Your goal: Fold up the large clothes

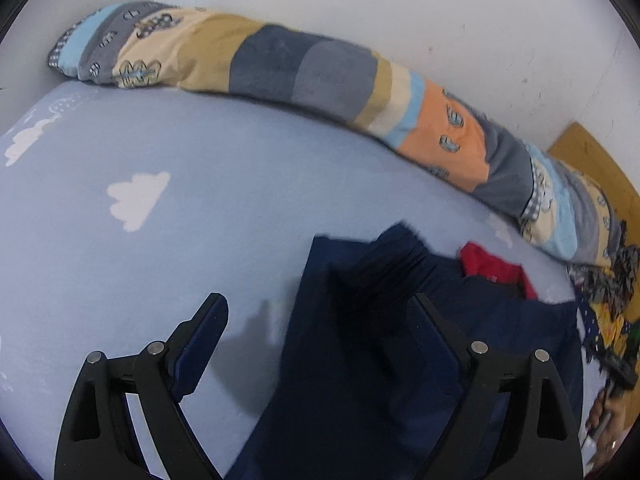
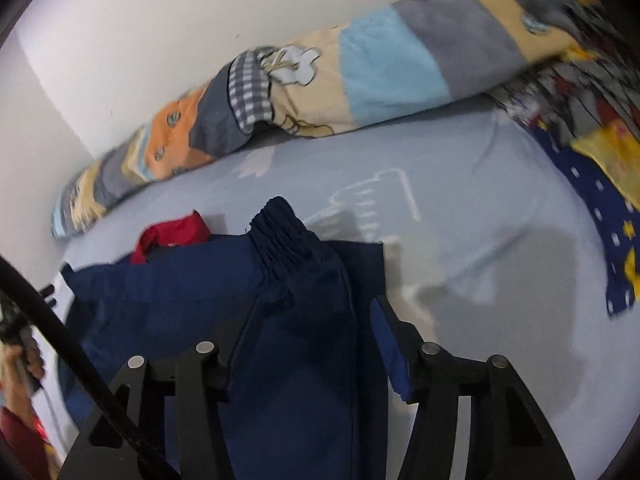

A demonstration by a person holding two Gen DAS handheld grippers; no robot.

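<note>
A large navy jacket [image 1: 380,340] with a red lining at its collar [image 1: 492,268] lies on the light blue bed sheet [image 1: 160,240]. My left gripper [image 1: 320,312] is open above the jacket's left edge, one finger over the sheet, the other over the fabric. In the right wrist view the jacket [image 2: 168,300] lies spread, with a sleeve with a ribbed cuff [image 2: 280,232] folded across it. My right gripper [image 2: 312,312] is open, with the sleeve lying between its fingers.
A long patchwork quilt roll [image 1: 280,68] lies along the white wall [image 1: 360,0] at the bed's far side. A patterned blue and yellow blanket [image 2: 600,168] lies at the right. A wooden headboard [image 1: 592,156] shows at far right.
</note>
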